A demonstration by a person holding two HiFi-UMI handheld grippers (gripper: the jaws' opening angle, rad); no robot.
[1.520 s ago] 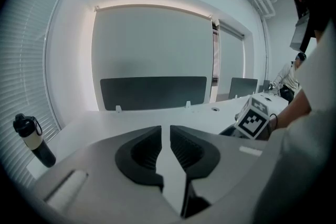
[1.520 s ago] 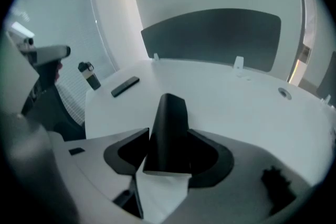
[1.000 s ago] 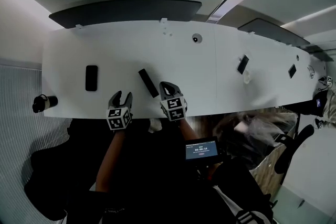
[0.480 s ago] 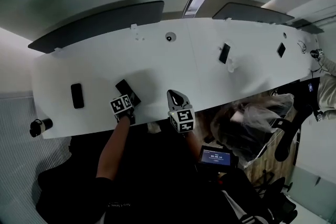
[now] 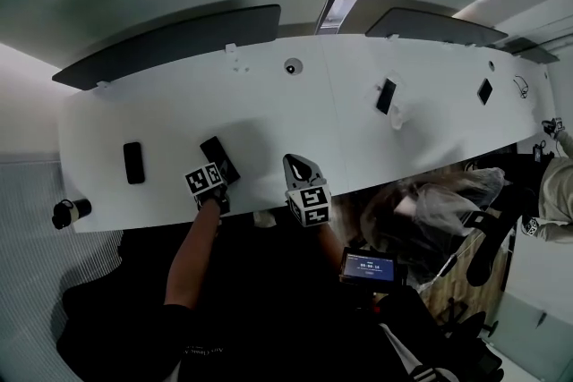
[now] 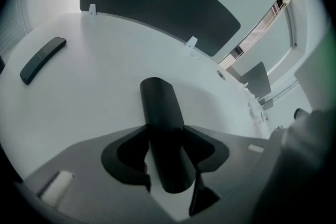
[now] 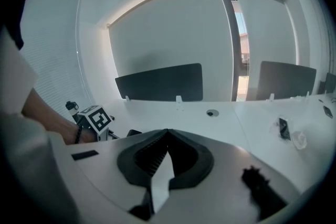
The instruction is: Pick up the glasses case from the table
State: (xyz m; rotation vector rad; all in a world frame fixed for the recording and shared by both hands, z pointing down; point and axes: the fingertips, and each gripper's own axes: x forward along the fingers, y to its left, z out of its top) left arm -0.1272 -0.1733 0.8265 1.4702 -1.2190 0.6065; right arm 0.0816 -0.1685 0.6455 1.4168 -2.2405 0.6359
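Jaws of left gripper [image 6: 164, 131] were closing with case [image 6: 157, 99] between them, right gripper [image 7: 167, 134] clenched empty; rounded case might squirt ahead.

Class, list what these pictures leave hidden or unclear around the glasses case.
- Left gripper view: the left gripper is closing its jaws with the glasses case between them. Whether they press it yet is unclear, because the jaw bodies cover the contact.
- Head view: the gripper's marker cube hides the case's near end.
- Head view: the print on the small screen is too small to read.
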